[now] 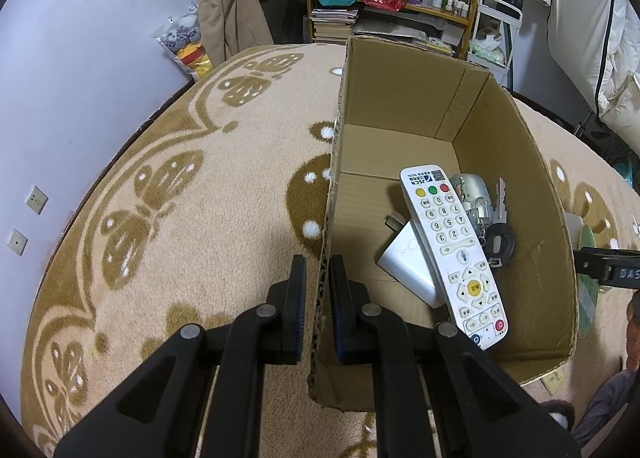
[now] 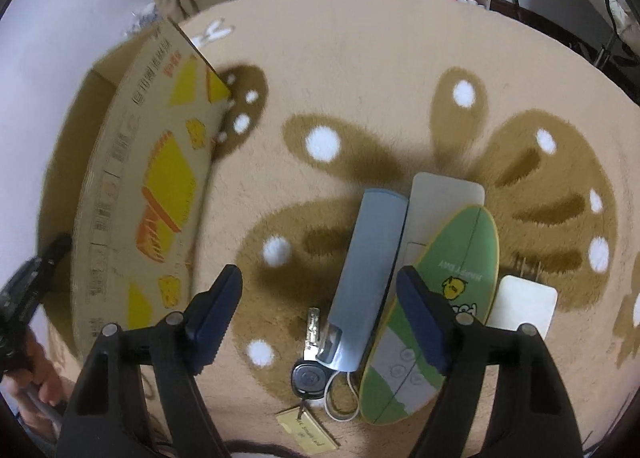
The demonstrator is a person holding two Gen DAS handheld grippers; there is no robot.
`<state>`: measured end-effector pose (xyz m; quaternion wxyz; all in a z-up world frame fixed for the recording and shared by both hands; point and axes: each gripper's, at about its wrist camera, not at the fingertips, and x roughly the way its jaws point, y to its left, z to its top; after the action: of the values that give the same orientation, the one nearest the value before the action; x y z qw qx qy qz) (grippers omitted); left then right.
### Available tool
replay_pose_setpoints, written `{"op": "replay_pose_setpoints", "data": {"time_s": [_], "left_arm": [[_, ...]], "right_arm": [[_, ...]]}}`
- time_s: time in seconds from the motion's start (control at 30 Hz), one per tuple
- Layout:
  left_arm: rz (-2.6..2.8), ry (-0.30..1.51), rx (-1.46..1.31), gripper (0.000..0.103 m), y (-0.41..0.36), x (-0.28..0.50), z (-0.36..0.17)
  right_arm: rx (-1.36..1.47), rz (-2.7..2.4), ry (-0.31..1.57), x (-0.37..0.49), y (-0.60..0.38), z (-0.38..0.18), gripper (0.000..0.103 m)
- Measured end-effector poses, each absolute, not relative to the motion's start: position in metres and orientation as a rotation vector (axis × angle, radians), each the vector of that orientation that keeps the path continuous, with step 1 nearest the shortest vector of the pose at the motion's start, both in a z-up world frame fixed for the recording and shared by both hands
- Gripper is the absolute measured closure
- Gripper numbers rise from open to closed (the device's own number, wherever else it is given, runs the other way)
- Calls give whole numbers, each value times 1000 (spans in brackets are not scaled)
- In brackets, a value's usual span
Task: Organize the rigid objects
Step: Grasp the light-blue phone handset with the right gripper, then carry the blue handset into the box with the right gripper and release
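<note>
Left claw (image 1: 318, 298) pinches the brown cardboard box's (image 1: 400, 97) wall; right claw (image 2: 320, 318) hangs spread over the grey, possibly plastic, case (image 2: 366, 266) on the carpet (image 2: 360, 77).

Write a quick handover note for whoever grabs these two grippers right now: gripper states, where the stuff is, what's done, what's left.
Left gripper: shut on the cardboard box wall, one finger inside, one outside.
Right gripper: open, empty, over the pile on the rug, jaws either side of the grey case.
Done: white remote, white charger, silver mouse and a key bunch lie in the box.
Left: grey case, green oval case, the white items under them, and car key with tag remain on the rug beside the box.
</note>
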<state>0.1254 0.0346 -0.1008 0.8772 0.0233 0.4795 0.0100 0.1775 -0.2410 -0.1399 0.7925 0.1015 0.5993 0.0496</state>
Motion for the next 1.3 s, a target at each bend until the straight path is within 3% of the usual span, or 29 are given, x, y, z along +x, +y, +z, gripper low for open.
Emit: {"op": "replay_pose_setpoints", "data": {"time_s": [0.33,0.57,0.7,0.73,0.77,0.8,1.3], "left_arm": [[21,1000,48,92,35,125,-101],[20,1000,47,92,35,125,-101],[20,1001,47,92,35,125,-101],[20,1001,46,92,35,125,-101],[20,1000,47,92,35,125,-101],[20,1000,47,92,35,125,-101],[18,1001,42,92,35,122,-101]], "right_arm": [[160,74,1278,179,-224,-151,19],[174,56,1295,182,-231,-166,45],[143,41,1280,182,-228,-168,52],[131,34,1278,182,-227,-169,58],[111,19,1271,182,-226,-169,70],[99,11,1247,181,-225,-168,74],[31,36,1100,177,-207,-129,74]]}}
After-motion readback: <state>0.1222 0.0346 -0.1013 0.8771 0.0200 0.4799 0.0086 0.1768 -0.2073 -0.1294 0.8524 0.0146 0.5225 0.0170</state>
